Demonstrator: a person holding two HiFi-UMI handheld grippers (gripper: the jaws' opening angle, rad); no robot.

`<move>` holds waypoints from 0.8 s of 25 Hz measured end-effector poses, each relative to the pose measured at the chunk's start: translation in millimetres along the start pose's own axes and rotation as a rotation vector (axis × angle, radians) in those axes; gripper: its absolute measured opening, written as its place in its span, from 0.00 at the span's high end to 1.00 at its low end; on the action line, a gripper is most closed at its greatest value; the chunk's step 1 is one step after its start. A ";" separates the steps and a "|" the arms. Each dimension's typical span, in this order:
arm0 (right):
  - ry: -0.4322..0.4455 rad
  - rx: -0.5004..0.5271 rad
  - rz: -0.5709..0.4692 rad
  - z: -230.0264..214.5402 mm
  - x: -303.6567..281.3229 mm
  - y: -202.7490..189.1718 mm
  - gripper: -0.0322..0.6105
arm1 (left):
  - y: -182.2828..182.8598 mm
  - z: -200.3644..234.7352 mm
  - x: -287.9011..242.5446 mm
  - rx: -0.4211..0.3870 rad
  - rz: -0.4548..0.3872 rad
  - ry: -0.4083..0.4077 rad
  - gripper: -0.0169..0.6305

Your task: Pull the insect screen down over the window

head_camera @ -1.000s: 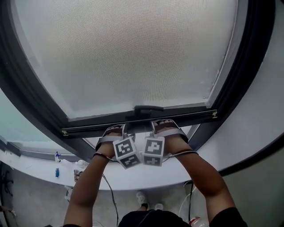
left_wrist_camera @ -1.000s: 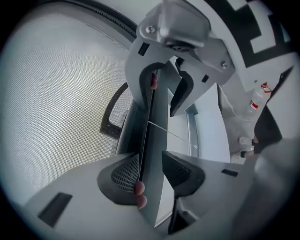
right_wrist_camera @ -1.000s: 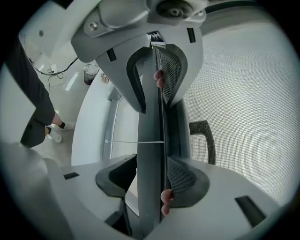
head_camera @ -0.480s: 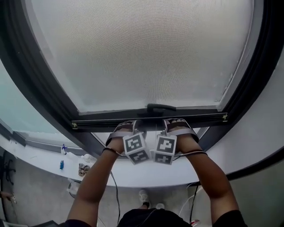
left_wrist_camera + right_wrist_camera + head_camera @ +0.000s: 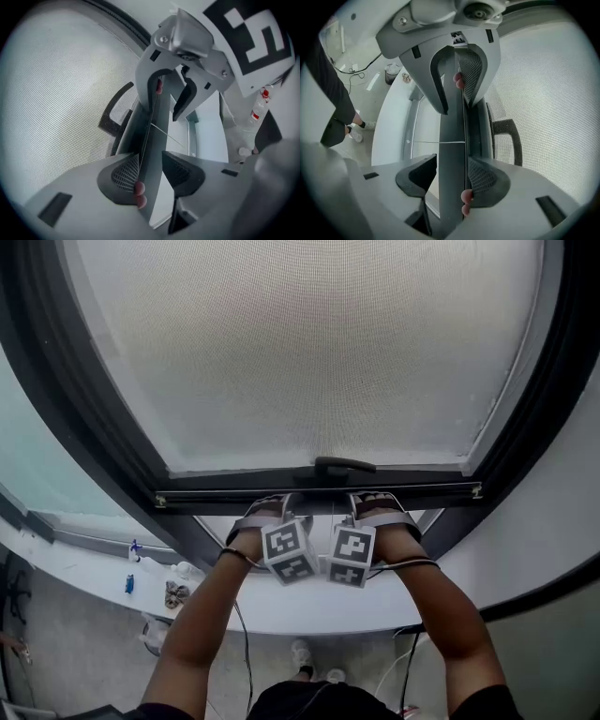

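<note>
The insect screen point(image 5: 309, 352) already covers most of the window opening. Its pale mesh fills the dark window frame point(image 5: 84, 427) from the top of the head view down to the bottom bar point(image 5: 234, 493), which lies level across the frame. A band of uncovered opening shows below the bar, so by the look of it the pull is well along but the bar is not yet seated at the bottom. Both tools meet the bar from below, side by side and just beneath the small dark handle point(image 5: 344, 466) at its middle. That central spot is probably chosen so the load is even and the bar does not skew in its side tracks. The fingers of the left gripper point(image 5: 267, 512) straddle the bar edge-on, with the ribbed pad flat against the mesh-side face and the other tip up against the opposite face. This is a fairly wide bite, because the bar itself fills the gap. The right gripper point(image 5: 375, 510) mirrors it — its fingers are closed across the same bar, pad against the screen side. Pinching the rigid bar rather than the mesh or the thin handle gives two firm holds for a straight downward draw. The arms hang below, elbows bent — well placed to drop further.
</note>
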State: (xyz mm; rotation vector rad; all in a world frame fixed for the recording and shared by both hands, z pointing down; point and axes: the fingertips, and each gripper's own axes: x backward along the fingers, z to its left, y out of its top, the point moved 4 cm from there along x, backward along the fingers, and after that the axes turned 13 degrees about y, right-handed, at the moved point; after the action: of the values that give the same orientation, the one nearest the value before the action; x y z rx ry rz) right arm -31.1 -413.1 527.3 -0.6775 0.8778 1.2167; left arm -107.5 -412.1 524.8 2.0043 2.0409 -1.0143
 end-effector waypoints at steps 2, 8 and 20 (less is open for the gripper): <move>0.011 0.000 0.009 1.7 0.9 -1.5 0.64 | 0.2 -0.6 -0.6 0.017 -0.014 -0.004 0.74; -0.012 -0.026 -0.028 -1.3 -3.4 1.7 0.64 | -5.1 -3.7 -10.9 -0.006 -0.006 0.035 0.74; -0.115 -0.023 -0.051 -10.8 -11.3 5.4 0.64 | -0.3 0.8 -8.3 -0.097 0.049 0.074 0.74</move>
State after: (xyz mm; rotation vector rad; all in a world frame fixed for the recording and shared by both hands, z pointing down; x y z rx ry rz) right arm -39.8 -426.5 531.6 -0.6381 0.7477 1.2094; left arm -107.0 -419.5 528.5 2.0614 2.0238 -0.8272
